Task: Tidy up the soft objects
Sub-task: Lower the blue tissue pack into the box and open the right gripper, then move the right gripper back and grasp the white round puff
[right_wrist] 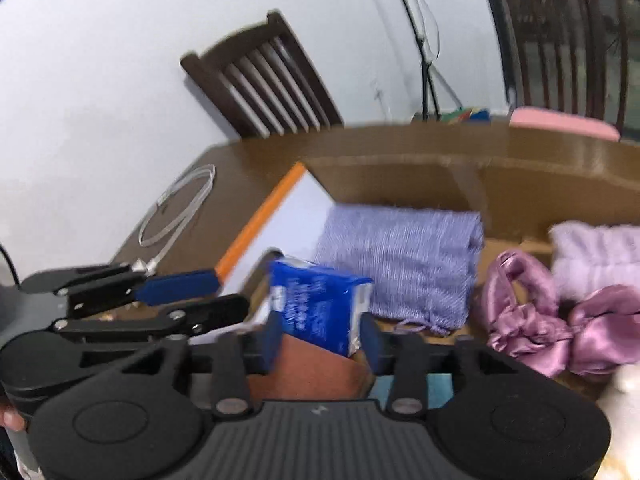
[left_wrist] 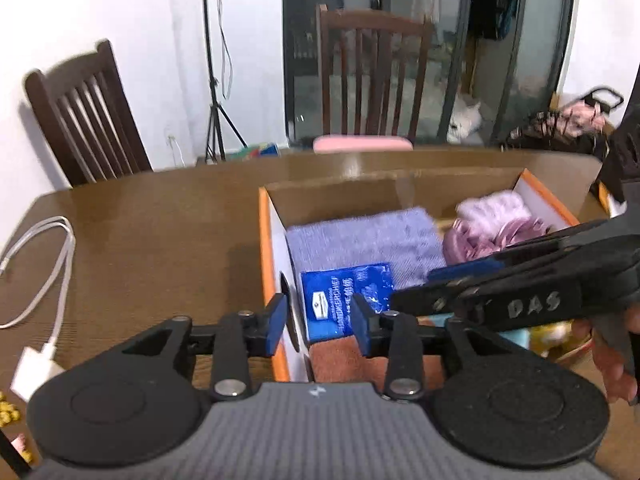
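The right gripper stands open around a glossy blue tissue pack, pads apart from it. The pack's long axis tilts away from the camera. The left gripper is open, empty.

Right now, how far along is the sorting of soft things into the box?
Done: a folded purple cloth, a pink satin scrunchie and a brown cloth lie in the box. In hand: nothing gripped; the blue tissue pack sits between the right gripper pads. The left gripper is open. Left: a yellowish item outside, unclear.

Blue tissue pack with white writing; purple knitted cloth; shiny pink bow; orange-edged box; brown surface.
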`<state>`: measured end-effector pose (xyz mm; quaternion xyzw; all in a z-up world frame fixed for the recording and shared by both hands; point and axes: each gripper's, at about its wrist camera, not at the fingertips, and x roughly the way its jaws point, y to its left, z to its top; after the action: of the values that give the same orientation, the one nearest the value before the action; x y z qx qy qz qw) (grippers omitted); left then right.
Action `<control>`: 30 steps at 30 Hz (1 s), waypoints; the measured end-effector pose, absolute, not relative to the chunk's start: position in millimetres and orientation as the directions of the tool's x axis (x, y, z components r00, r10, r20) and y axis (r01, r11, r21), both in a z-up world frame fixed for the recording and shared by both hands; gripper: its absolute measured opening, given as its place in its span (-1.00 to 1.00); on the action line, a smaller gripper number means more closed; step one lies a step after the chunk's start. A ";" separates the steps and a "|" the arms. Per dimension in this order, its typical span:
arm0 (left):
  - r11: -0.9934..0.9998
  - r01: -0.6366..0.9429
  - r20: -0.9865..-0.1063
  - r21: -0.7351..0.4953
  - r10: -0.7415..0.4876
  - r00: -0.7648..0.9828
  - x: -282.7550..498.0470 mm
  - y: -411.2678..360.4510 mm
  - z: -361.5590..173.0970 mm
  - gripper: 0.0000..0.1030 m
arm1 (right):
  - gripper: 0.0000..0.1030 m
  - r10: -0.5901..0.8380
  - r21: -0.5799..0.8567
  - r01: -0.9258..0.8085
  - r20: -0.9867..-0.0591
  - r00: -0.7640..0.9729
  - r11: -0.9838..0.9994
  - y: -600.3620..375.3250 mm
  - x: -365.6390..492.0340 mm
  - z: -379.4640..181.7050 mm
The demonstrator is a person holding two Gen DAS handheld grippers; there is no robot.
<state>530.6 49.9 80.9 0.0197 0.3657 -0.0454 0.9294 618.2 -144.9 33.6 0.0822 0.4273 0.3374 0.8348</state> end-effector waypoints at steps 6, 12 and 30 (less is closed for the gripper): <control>0.994 0.102 -0.583 0.030 -0.066 0.810 475.9 51.5 139.6 0.03 | -0.08 0.583 0.336 -0.485 -0.586 0.563 0.807 -191.7 565.0 109.2; 0.991 0.113 -0.453 0.077 -0.066 0.889 409.2 41.9 180.1 0.47 | 0.29 0.466 0.134 -0.464 -0.483 0.741 0.876 -243.5 487.3 172.1; 0.992 0.096 -0.314 -0.079 -0.116 0.942 199.4 35.7 86.4 1.00 | 0.72 0.509 0.148 -0.488 -0.287 0.811 0.860 -292.0 265.6 85.8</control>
<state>199.4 35.7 86.4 -0.0311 0.1612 -0.0540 0.9849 265.6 -292.0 85.8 0.0338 0.1603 0.2621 0.9510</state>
